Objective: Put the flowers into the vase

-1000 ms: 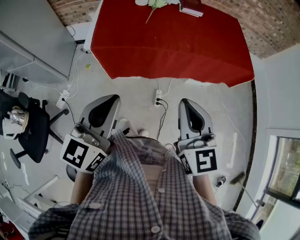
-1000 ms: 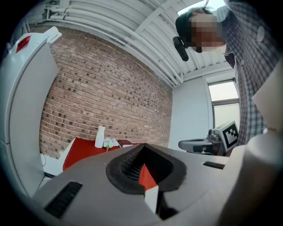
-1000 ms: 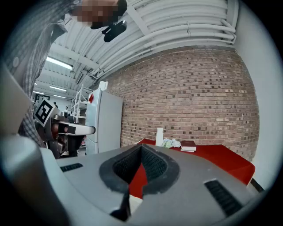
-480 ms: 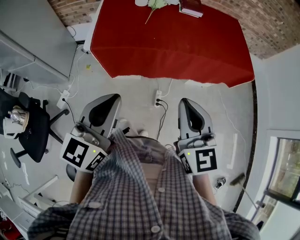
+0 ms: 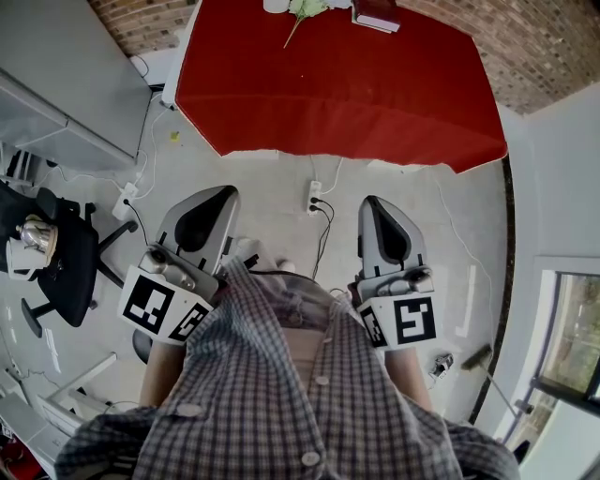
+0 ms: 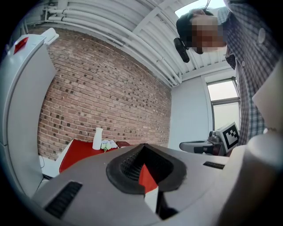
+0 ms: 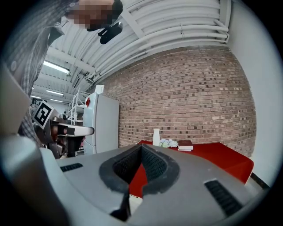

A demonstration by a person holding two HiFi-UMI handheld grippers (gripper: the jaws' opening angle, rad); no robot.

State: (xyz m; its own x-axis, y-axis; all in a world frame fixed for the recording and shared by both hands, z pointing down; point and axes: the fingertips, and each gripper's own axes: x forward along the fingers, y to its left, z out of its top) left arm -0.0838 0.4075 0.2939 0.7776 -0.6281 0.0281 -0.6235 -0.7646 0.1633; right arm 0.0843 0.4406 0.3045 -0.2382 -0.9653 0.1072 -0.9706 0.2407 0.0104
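A white vase (image 6: 97, 138) stands at the far end of a red-clothed table (image 5: 347, 84), with a bunch of pale flowers (image 5: 302, 9) lying beside it. In the right gripper view the vase (image 7: 156, 137) and flowers (image 7: 169, 143) sit far ahead. Both grippers are held close to my body, well short of the table, above the floor. My left gripper (image 5: 217, 195) is shut with nothing in it. My right gripper (image 5: 373, 203) is shut and empty too. Each points level toward the table.
A dark red book (image 5: 377, 14) lies on the table right of the flowers. A power strip with cables (image 5: 316, 197) lies on the floor between me and the table. An office chair (image 5: 56, 253) stands at left, a grey cabinet (image 5: 66, 84) beyond it, a window (image 5: 567, 337) at right.
The table sits slightly higher in the head view. Both grippers stay where they were, jaws shut.
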